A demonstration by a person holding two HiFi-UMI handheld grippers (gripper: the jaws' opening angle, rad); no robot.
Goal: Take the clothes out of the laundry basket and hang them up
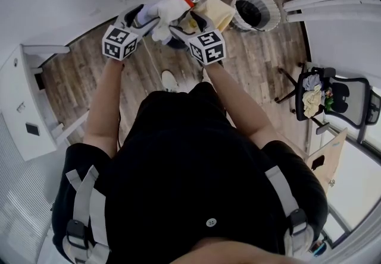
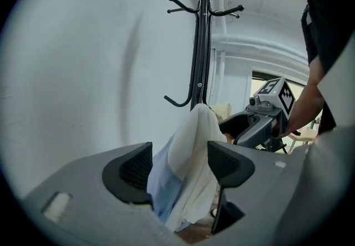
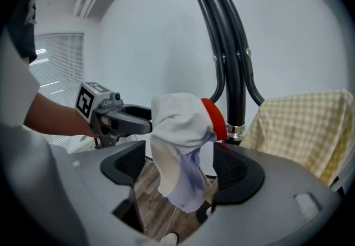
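Left gripper view looks along the left gripper (image 2: 180,164), whose jaws stand apart with a white garment (image 2: 191,150) hanging down between them; the cloth lies against the inner edge of one pad and clear of the other, so nothing is clamped. Just beyond the jaws the garment's top sits at the foot of a black coat stand (image 2: 202,45), whose hooks branch out higher up. Off to that gripper's right, the right gripper (image 3: 180,170) faces the same cloth from the other side. Its jaws are also spread wide, and the garment droops freely in the gap without being pinched. A red piece (image 3: 215,117) shows just behind the cloth, against the stand's pole, and a yellow checked cloth (image 3: 302,128) hangs further to the right. From the head view, both grippers meet at the garment ahead of the person, and the laundry basket (image 1: 256,12) stands on the wooden floor (image 1: 119,78) beyond the right gripper.
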